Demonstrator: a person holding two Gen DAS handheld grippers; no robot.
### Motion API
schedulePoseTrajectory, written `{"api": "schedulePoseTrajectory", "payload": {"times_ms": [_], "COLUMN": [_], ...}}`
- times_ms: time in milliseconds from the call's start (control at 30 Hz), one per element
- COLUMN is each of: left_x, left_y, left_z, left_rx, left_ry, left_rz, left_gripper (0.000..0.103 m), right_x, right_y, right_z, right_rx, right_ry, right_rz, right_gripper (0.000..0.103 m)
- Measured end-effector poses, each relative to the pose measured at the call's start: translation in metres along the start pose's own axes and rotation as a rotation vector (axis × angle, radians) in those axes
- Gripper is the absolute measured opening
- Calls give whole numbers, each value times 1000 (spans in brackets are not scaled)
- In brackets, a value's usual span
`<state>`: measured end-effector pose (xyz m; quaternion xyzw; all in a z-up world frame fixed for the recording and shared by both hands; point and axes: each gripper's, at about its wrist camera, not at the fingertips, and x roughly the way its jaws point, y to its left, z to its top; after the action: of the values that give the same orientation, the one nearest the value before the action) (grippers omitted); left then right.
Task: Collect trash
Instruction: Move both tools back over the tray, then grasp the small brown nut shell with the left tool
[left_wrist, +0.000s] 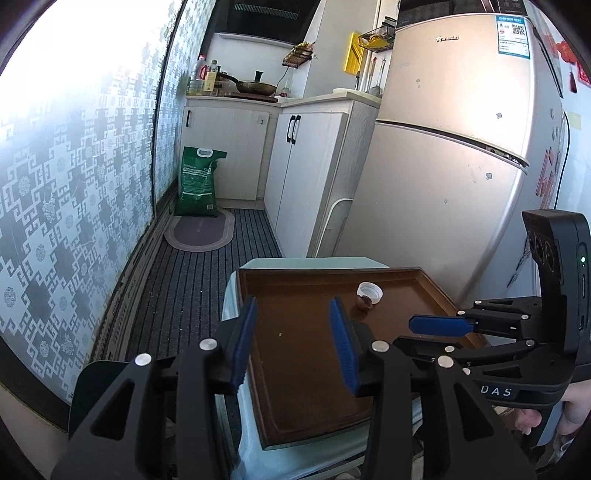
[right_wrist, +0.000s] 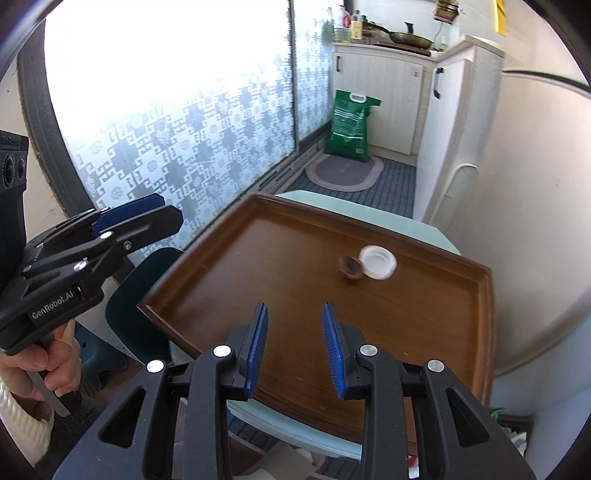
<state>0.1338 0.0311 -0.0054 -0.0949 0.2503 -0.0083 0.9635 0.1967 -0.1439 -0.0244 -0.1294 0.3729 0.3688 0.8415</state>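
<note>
A brown wooden tray (left_wrist: 303, 369) (right_wrist: 295, 266) lies on a pale green stool. On its far right part rest a white bottle cap (left_wrist: 369, 292) (right_wrist: 377, 261) and a small dark brown scrap (left_wrist: 364, 304) (right_wrist: 351, 266) touching it. My left gripper (left_wrist: 293, 332) hovers over the tray's left half, open, nothing between its blue pads. My right gripper (right_wrist: 293, 341) hangs over the tray's near part, short of the cap, its jaws apart and empty. In the left wrist view the right gripper (left_wrist: 436, 325) reaches in from the right; in the right wrist view the left gripper (right_wrist: 136, 218) sits at the left, held by a hand.
A silver fridge (left_wrist: 461, 147) stands right behind the tray. White cabinets (left_wrist: 306, 166) line the back, with a green sack (left_wrist: 197, 181) (right_wrist: 351, 125) and an oval mat (left_wrist: 199, 230) on the striped floor. A patterned glass door (left_wrist: 74, 184) runs along the left. A dark green chair (right_wrist: 147, 295) stands left of the stool.
</note>
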Motion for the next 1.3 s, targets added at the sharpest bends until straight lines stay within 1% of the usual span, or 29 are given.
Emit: {"api": "schedulePoseTrajectory", "payload": {"times_ms": [133, 200, 300, 333, 367, 433, 500, 567, 800, 1000, 1067, 1167, 1300], "left_x": [10, 18, 30, 35, 39, 51, 64, 74, 104, 124, 128, 135, 142], "left_y": [-16, -27, -42, -49, -54, -62, -68, -70, -78, -84, -88, -90, -86], "left_z": [2, 3, 4, 6, 7, 11, 13, 15, 15, 15, 17, 19, 17], "left_rx": [8, 24, 62, 86, 98, 121, 150, 172, 280, 319, 332, 332, 325], "left_ry": [22, 41, 69, 82, 93, 139, 192, 231, 326, 394, 406, 422, 448], "left_rz": [-30, -17, -20, -20, -19, -18, -2, -9, -6, -8, 3, 6, -2], "left_gripper": [45, 47, 49, 49, 49, 50, 50, 50, 50, 50, 47, 41, 22], "right_x": [-5, -6, -9, -11, -13, -15, -16, -19, -23, -20, -18, -17, -16], "right_y": [-16, -26, -40, -45, -50, -58, -67, -75, -93, -101, -101, -99, -97], "right_z": [-7, -9, -13, -15, -18, -21, -25, -28, -31, -32, -32, -31, -30], "right_rx": [31, 50, 80, 88, 98, 116, 139, 162, 216, 243, 251, 258, 262], "right_ry": [-6, -5, -7, -9, -12, -16, -16, -22, -34, -29, -27, -26, -26], "right_rz": [-12, -20, -25, -24, -24, -19, -15, -7, 10, 24, 31, 38, 30], "right_gripper": [31, 31, 31, 32, 37, 40, 40, 41, 45, 46, 46, 46, 46]}}
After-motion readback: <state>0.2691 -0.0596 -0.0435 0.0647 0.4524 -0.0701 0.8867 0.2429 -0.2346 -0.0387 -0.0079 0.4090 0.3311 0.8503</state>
